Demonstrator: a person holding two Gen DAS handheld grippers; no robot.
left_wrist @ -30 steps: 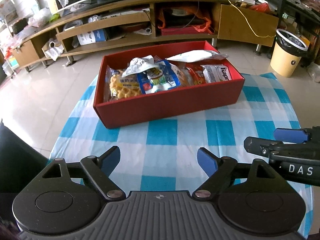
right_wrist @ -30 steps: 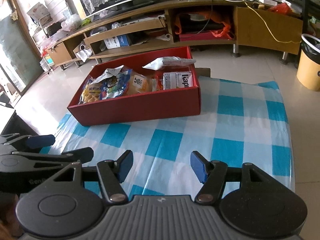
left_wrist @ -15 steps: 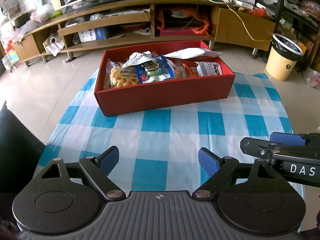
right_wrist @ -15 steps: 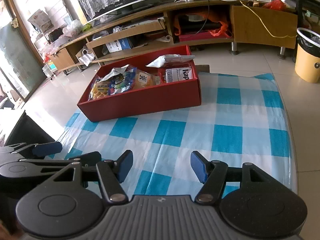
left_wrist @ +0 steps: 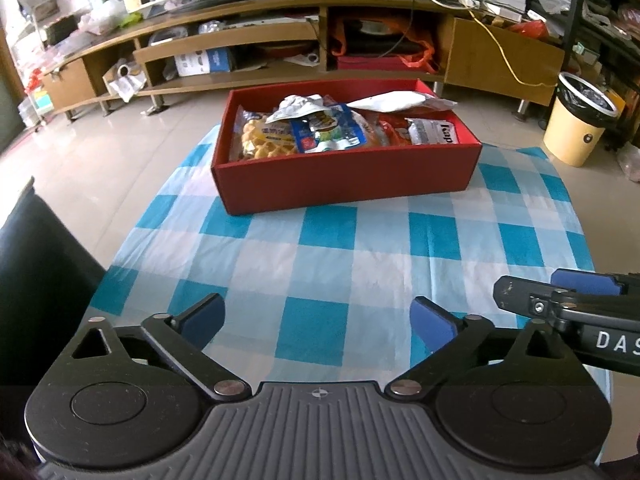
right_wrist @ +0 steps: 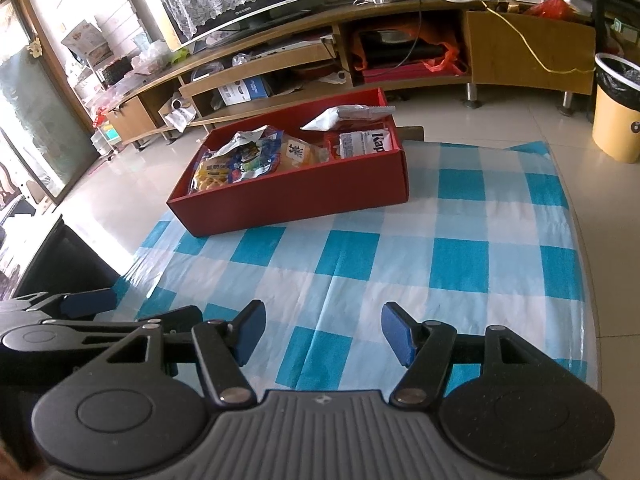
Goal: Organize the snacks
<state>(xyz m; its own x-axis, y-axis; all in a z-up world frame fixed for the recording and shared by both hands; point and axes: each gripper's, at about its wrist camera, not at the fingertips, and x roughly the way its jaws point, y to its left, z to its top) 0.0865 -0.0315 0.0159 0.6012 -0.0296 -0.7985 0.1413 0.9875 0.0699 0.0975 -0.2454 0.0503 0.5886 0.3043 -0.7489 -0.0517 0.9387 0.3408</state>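
While both the left gripper [left_wrist: 318, 316], just opened wide, and the right gripper [right_wrist: 323, 330], half open, are held empty, the snack packets [left_wrist: 320, 132] in the red box [left_wrist: 348, 184] are judged light, crinkly and best pinched at a sealed edge.

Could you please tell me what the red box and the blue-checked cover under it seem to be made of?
Red rectangular box: probably matte cardboard, given its thin, straight walls and dull surface. Blue-and-white checked table cover: likely thin plastic or paper sheet, since it shows sharp fold creases and a faint sheen; cloth cannot be ruled out.
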